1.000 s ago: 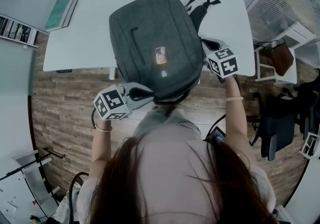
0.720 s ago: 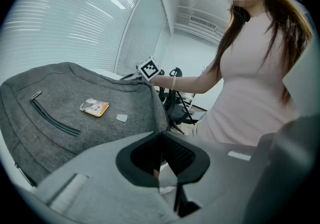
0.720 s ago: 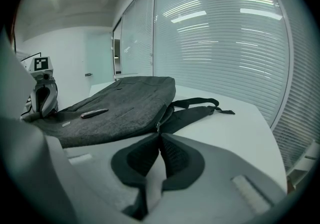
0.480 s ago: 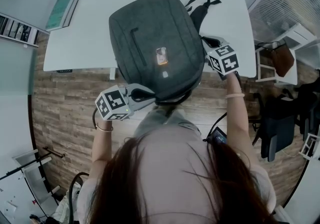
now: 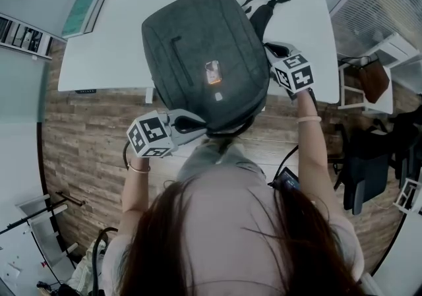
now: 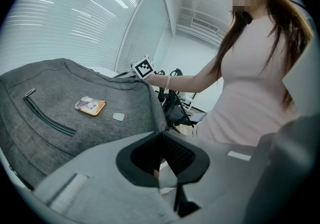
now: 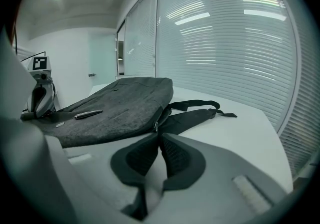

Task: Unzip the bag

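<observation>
A white worktop [image 5: 105,57] with rounded corners stands on a floor [image 5: 86,130] of rough wood-look planks. Pale slatted blinds [image 7: 240,43] line the glass wall behind it. A thin green-covered book [image 5: 82,12] lies at the worktop's 10 o'clock corner. At 3 o'clock, off the worktop, is a chair [image 5: 348,93] with a brown bag on it.

The bag [image 5: 198,44] is a soft backpack of felt-like charcoal weave, rounded at the top. It lies flat in the middle of the worktop with its near end hanging over the 6 o'clock edge. Its black webbing straps [image 5: 260,14] spill out at 1 o'clock. On its face are a slanted pocket zip [image 6: 47,118] and a small glossy orange tag [image 6: 90,106].

The left hand-held gripper [image 6: 160,135] sits at the bag's 7 o'clock corner. Its ribbed black pads are closed on the fabric edge there. The right hand-held gripper [image 7: 160,134] is at the bag's 3 o'clock side, its jaws drawn together on the small metal zipper pull [image 7: 156,127] of the side seam.
</observation>
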`<state>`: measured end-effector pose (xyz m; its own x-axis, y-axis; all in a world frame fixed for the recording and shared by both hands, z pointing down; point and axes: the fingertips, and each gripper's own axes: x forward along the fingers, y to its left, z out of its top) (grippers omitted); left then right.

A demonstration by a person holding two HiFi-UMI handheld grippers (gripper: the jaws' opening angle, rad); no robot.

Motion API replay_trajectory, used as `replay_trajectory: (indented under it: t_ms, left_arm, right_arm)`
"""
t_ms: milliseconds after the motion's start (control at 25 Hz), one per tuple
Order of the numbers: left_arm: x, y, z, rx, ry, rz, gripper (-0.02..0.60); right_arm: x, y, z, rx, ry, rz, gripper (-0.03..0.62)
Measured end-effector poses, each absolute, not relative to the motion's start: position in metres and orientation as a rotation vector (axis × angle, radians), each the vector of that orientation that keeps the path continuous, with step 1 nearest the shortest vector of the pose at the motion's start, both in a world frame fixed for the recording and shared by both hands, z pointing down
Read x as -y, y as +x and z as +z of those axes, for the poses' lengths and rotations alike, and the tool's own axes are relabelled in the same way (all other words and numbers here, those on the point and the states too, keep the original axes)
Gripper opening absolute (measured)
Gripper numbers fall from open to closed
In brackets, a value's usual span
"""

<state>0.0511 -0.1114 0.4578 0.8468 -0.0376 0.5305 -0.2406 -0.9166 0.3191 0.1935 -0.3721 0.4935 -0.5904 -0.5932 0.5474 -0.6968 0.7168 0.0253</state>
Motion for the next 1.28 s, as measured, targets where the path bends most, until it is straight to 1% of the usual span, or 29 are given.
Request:
replay_trajectory:
  t_ms: [720, 880, 1000, 1280]
  left_arm:
    - [0.113, 0.05, 0.46, 0.394, 2.673, 0.794, 0.046]
    - [0.115, 0.053, 0.455, 0.463, 2.665, 0.708, 0.048]
    - [0.122, 0.049, 0.448, 0.57, 2.661, 0.635, 0.034]
    - [0.128, 0.04, 0.439, 0.78, 2.648, 0.61, 0.035]
  right_arm:
    - [0.365, 0.194, 0.492, 2.426, 1.033, 0.338, 0.032]
    - [0.362, 0.203, 0.491, 2.428, 1.052, 0.342, 0.035]
    - [0.357, 0.208, 0.491, 2.434, 1.06, 0.36, 0.048]
    - [0.345, 0.211, 0.475, 2.512, 1.095, 0.413, 0.048]
